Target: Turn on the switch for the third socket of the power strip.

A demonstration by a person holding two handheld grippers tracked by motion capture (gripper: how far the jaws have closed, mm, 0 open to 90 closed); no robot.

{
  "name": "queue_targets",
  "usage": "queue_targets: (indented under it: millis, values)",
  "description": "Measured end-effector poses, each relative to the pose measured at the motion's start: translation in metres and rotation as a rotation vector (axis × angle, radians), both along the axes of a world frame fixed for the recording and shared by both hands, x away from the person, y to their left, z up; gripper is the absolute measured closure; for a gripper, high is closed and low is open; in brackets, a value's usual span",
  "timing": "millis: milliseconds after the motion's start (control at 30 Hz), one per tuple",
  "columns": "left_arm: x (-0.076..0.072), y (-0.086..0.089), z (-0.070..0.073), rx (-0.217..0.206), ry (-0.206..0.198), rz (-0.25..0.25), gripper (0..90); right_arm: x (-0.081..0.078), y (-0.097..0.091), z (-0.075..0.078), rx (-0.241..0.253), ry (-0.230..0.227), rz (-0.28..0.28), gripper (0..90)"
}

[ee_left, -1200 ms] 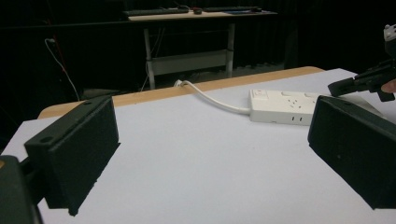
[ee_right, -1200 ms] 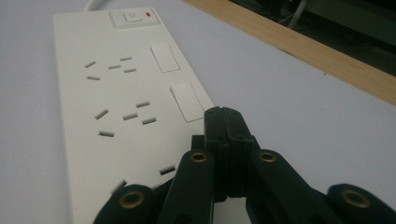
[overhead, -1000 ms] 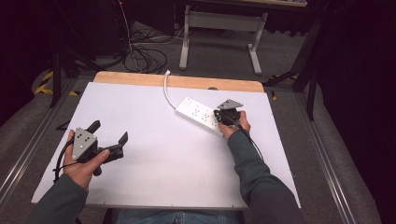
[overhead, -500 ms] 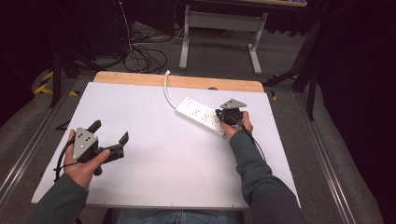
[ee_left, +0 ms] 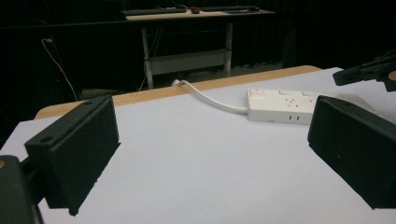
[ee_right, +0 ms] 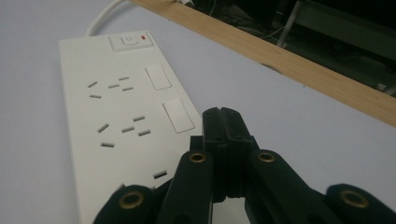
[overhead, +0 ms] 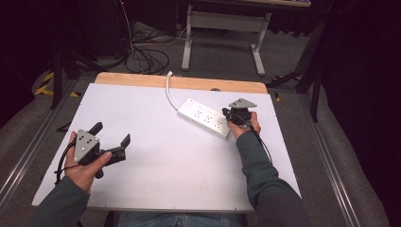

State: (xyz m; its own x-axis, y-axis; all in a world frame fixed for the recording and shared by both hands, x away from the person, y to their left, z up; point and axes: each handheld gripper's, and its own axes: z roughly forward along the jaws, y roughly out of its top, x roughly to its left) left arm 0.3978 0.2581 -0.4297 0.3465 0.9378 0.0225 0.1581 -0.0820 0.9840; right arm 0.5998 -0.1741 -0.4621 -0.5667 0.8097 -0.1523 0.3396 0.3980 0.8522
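A white power strip (overhead: pixel 203 117) lies slantwise at the far right of the white table, and its white cord (overhead: pixel 169 90) runs off over the back edge. My right gripper (overhead: pixel 227 113) is at the strip's near right end with its jaws shut and nothing between them. In the right gripper view the shut tips (ee_right: pixel 222 114) sit just beside the strip (ee_right: pixel 116 107), next to its two blank rocker panels; whether they touch it I cannot tell. My left gripper (overhead: pixel 112 135) rests at the near left, open and empty, its wide jaws (ee_left: pixel 212 112) facing the strip (ee_left: pixel 285 105).
The white tabletop (overhead: pixel 179 161) ends in a wooden strip (overhead: pixel 189 82) along its far side. Beyond it, a metal desk frame (overhead: pixel 222 28) and loose black cables (overhead: pixel 142 59) are on the floor. Metal rails run along both sides of the table.
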Motion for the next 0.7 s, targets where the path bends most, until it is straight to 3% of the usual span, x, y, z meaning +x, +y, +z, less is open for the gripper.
queue_targets:
  millis: [267,700]
  values:
    - [0.0012,-0.001,0.0001,-0.003,-0.002,-0.004,2.5,-0.0013,-0.0047,-0.0004,0.01,0.008,-0.01,90.0]
    - [0.0017,-0.0015,-0.0002,-0.002,0.004,-0.008,2.5,-0.0102,-0.0109,0.0062,0.08,-0.017,0.019,90.0]
